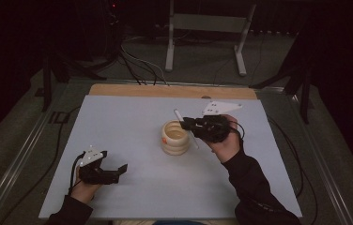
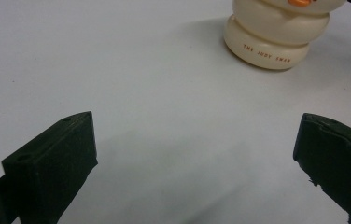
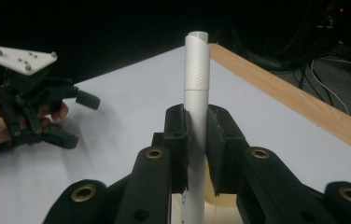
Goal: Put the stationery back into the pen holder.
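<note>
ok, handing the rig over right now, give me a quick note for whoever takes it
Right gripper: shut on the white capped marker pen, held beside and just above the cream ribbed plastic holder at mid table.
Left gripper: open, nothing between its jaws, low over the pale grey table near the front left, pointing toward the holder.
Done: pen gripped and lifted off the table.
Left: whether the pen is going into the holder or coming out cannot be told from this; judge before moving. Left gripper is free to steady the holder if needed.
</note>
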Motion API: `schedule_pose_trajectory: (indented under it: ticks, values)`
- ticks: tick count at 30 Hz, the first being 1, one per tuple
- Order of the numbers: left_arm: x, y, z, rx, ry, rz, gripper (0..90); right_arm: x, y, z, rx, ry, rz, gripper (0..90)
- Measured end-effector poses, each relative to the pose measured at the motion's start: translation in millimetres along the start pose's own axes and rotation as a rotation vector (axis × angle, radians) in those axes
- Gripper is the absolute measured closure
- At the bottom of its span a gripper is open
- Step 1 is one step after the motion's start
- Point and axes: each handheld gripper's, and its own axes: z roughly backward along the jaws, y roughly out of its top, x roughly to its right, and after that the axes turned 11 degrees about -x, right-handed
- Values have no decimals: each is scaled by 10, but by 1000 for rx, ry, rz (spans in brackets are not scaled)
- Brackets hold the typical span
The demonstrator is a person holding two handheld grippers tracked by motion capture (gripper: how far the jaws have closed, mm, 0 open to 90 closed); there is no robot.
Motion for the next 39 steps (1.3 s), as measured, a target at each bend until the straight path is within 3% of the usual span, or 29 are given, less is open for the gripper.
schedule_pose_trajectory:
  ticks: [16, 29, 39]
  values:
    - [-5, -1, 5, 0, 0, -3, 1, 115, 148, -108, 67, -36, -21, 789]
    - [-8, -2, 10, 1, -2, -3, 1, 244, 198, -264, 152, -71, -106, 788]
    - [-7, -1, 10, 2, -4, -1, 1, 322, 152, -420, 177, -98, -170, 788]
